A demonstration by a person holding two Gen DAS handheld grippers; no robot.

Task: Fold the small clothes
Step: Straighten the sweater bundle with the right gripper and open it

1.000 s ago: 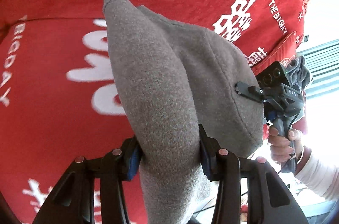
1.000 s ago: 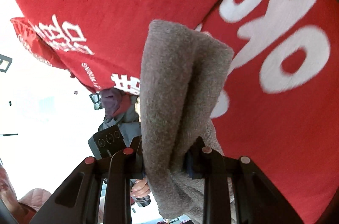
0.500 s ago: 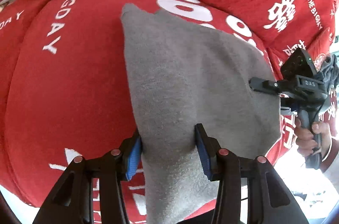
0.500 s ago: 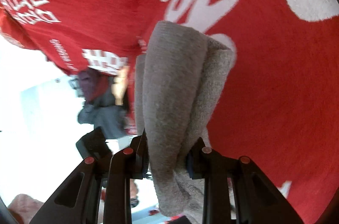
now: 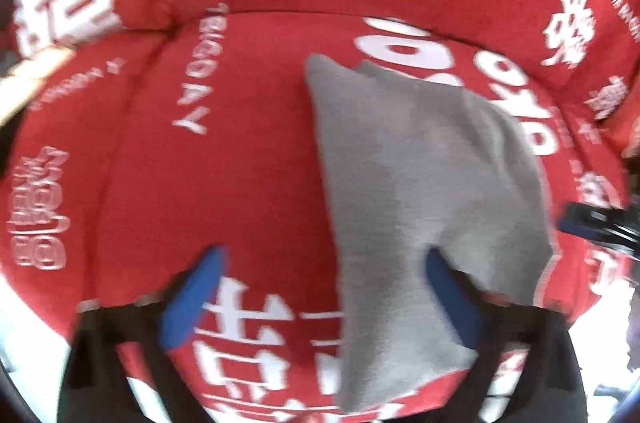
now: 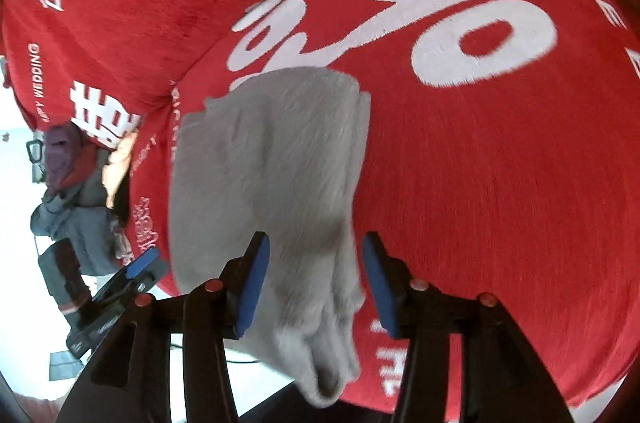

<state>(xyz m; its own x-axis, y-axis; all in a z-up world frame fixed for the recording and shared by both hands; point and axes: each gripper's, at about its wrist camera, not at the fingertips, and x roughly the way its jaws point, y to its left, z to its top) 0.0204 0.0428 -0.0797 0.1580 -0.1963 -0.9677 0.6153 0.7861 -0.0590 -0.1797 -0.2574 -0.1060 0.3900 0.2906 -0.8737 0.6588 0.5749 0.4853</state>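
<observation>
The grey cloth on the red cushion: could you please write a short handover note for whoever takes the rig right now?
Left gripper: open, nothing clamped; the view is blurred.
Right gripper: open, blue pads either side of the cloth, not gripping.
Grey cloth: lies doubled over on the red cushion, its near end hanging off the front edge.
Done: one fold, cloth set down.
Left: probably smooth it and fold once more; the neatness of the edges cannot be judged.

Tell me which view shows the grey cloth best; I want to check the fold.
The right wrist view: the grey cloth is sharper there, its layered end visible between the open right hand-held gripper. The left wrist view shows the cloth whole but motion-blurred.
</observation>
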